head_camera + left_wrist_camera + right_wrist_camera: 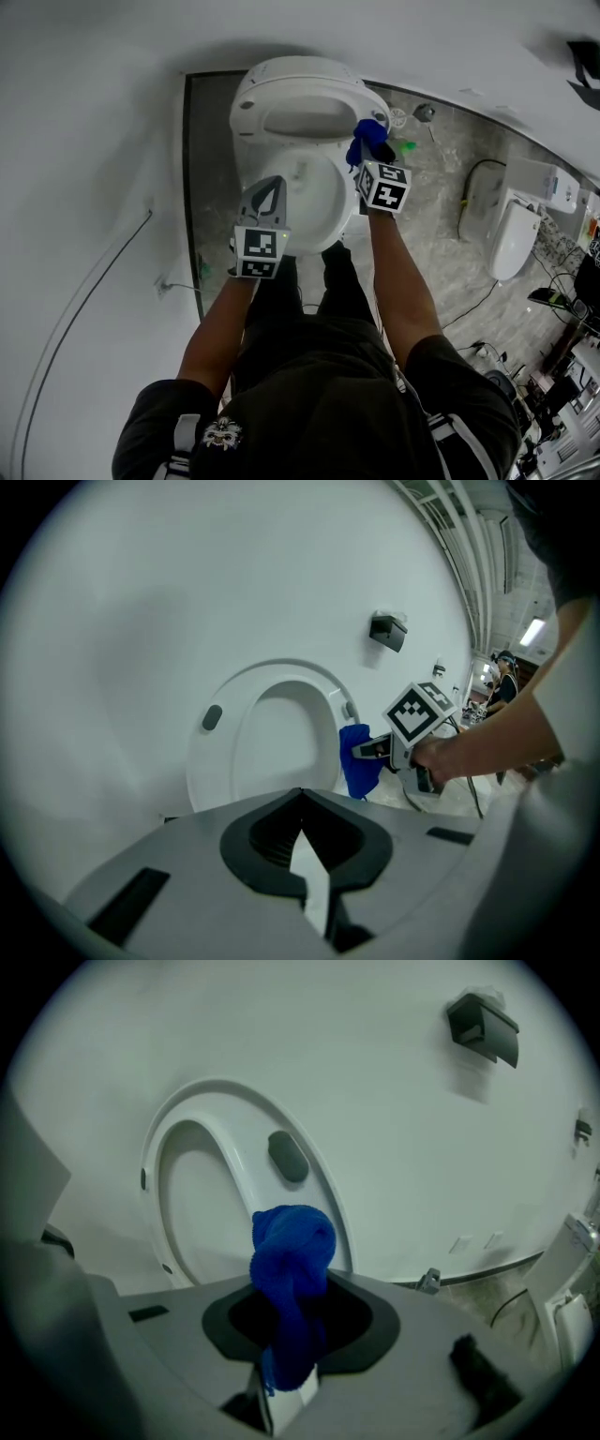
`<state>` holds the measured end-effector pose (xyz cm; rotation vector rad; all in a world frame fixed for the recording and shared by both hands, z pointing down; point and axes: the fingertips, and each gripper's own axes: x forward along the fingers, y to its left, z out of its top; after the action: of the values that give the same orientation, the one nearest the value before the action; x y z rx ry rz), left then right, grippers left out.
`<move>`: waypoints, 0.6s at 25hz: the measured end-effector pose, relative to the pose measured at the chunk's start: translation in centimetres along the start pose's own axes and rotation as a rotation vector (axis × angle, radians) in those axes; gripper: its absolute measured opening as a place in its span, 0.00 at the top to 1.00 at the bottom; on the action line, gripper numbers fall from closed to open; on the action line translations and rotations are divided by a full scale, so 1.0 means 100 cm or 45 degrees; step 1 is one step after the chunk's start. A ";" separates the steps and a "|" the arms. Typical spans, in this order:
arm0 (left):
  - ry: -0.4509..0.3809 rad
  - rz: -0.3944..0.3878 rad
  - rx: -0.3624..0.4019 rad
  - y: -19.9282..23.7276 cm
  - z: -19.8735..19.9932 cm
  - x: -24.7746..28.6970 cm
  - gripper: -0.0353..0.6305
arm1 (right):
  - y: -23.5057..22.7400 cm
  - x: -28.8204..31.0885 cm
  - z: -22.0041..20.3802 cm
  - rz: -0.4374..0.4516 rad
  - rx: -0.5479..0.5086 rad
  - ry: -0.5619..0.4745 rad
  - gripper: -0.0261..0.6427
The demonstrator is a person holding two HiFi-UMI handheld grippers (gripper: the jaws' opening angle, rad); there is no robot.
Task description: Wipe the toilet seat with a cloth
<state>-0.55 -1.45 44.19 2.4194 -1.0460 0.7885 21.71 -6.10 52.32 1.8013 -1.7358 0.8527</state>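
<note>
The white toilet (314, 202) stands against the wall with its seat ring (300, 108) raised upright. That ring (272, 728) shows ahead in the left gripper view, and in the right gripper view the seat ring (187, 1194) carries a grey bumper (288, 1157). My right gripper (370, 155) is shut on a bunched blue cloth (367, 139) beside the raised seat's right edge. The cloth (291, 1241) bulges out past the right gripper (298, 1288). From the left gripper view the cloth (354, 761) hangs close to the seat's right rim. My left gripper (272, 187) is shut and empty over the bowl's left side, its jaws (302, 794) closed together.
A second toilet (516, 234) stands on the grey floor at the right, with cables (469, 197) lying round it. A dark box (483, 1027) is fixed high on the white wall. A small green item (405, 146) lies on the floor behind the toilet.
</note>
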 end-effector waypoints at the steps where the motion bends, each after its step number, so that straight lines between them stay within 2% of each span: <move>1: 0.006 -0.001 0.001 0.000 -0.003 0.002 0.93 | -0.002 0.003 -0.005 -0.009 -0.006 0.008 0.82; 7: 0.038 -0.020 0.015 0.003 -0.022 0.017 0.93 | -0.008 0.020 -0.037 -0.056 -0.026 0.052 0.82; 15: 0.070 -0.031 0.004 0.008 -0.038 0.036 0.93 | 0.002 0.039 -0.077 -0.050 -0.026 0.095 0.82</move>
<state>-0.46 -1.82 49.50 2.3947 -0.9933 0.8439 20.71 -3.22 60.33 1.7618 -1.6513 0.8715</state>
